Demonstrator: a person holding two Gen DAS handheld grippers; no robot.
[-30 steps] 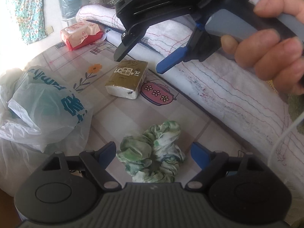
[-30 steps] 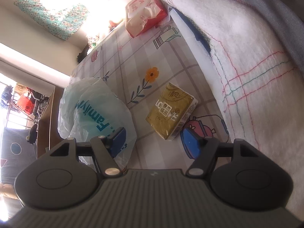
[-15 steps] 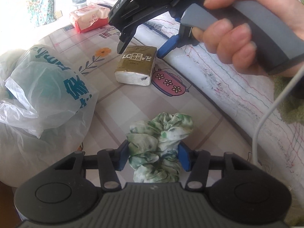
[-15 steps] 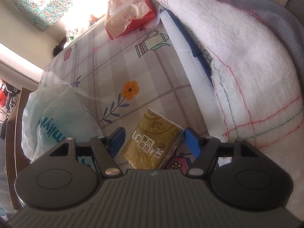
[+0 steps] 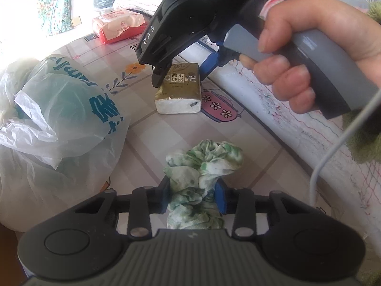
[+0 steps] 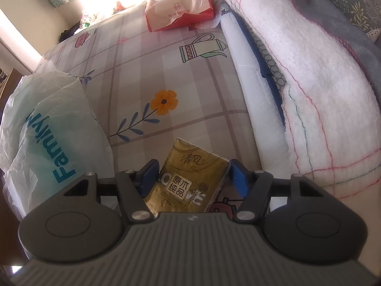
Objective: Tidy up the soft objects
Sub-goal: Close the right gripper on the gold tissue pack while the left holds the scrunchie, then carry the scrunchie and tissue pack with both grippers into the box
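Since a second ago both grippers have closed in: the left gripper now pinches the green-and-white scrunchie on the patterned tablecloth, and the right gripper has dropped astride the gold tissue pack, pads at its sides, contact unclear. A plastic bag lies left; folded blankets right.

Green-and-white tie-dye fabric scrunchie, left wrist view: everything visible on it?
The green-and-white tie-dye fabric scrunchie is a ruffled loop of soft, crinkled cloth, mottled green on white. It is bunched and squeezed between the blue pads of the left gripper, which is shut on it. Its upper folds bulge past the fingers, above the patterned tablecloth. Whether it touches the cloth is unclear.
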